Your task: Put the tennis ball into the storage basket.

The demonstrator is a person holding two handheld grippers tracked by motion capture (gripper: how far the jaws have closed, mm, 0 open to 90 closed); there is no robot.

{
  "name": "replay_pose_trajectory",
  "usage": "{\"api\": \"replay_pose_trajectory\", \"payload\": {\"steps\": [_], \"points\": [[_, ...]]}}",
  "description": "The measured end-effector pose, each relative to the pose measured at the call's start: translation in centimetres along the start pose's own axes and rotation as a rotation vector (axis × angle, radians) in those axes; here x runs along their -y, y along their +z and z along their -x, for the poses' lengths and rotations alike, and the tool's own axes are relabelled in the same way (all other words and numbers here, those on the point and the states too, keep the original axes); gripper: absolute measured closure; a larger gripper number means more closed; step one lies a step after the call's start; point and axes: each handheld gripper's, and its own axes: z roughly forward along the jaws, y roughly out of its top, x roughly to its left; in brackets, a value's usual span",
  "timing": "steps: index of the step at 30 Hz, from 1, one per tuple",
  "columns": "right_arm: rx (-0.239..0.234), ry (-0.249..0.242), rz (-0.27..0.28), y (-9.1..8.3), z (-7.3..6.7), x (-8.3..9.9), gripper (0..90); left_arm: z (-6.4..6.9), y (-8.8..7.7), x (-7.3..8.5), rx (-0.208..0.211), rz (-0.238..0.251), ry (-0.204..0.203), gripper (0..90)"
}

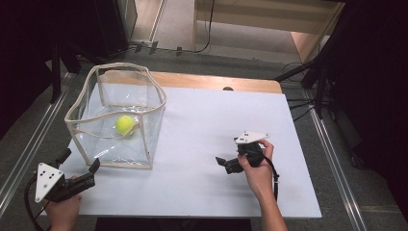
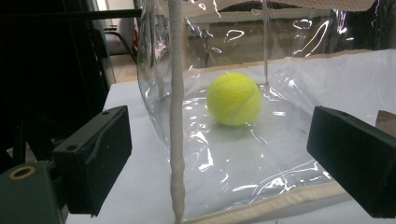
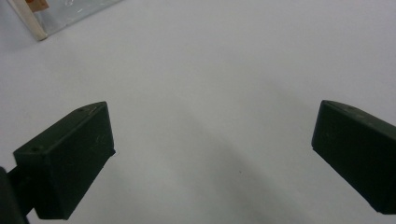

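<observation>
Nearest, at the bottom left of the high view: left tool point(image 1: 79, 165), held in a hand point(image 1: 65, 211) at the front left corner of the bench point(image 1: 202, 192), jaws spread wide and empty, aimed at the near corner of the clear bag. Through the left gripper view, same tool point(image 2: 219, 158) with both black jaws apart, the bag's cream-trimmed corner seam standing upright between them, just ahead and not touched.

A little farther in, right of centre: right tool point(image 1: 222, 163), gripped by the other hand point(image 1: 257, 171), low over bare white bench and pointing leftward, well apart from the bag. In the right gripper view, jaws of this tool point(image 3: 212, 135) wide open with nothing between, only white surface beneath and a corner of the bag's trim at the top left.

Beyond the left tool: clear bag point(image 1: 144, 91), open-topped, standing on the left part of the bench. Inside it, resting on the bag's floor: yellow tennis ball point(image 1: 125, 124), seen through the clear wall as tennis ball point(image 2: 233, 99).

Farthest: grey floor past the bench's back edge.
</observation>
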Motion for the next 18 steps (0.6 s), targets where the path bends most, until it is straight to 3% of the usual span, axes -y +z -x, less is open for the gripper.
{"api": "replay_pose_trajectory", "payload": {"steps": [18], "points": [[0.064, 0.063, 0.051, -2.4, 1.4, 3.8, 0.0, 0.0, 0.0, 0.0, 0.003, 0.000, 0.000, 6.9]]}}
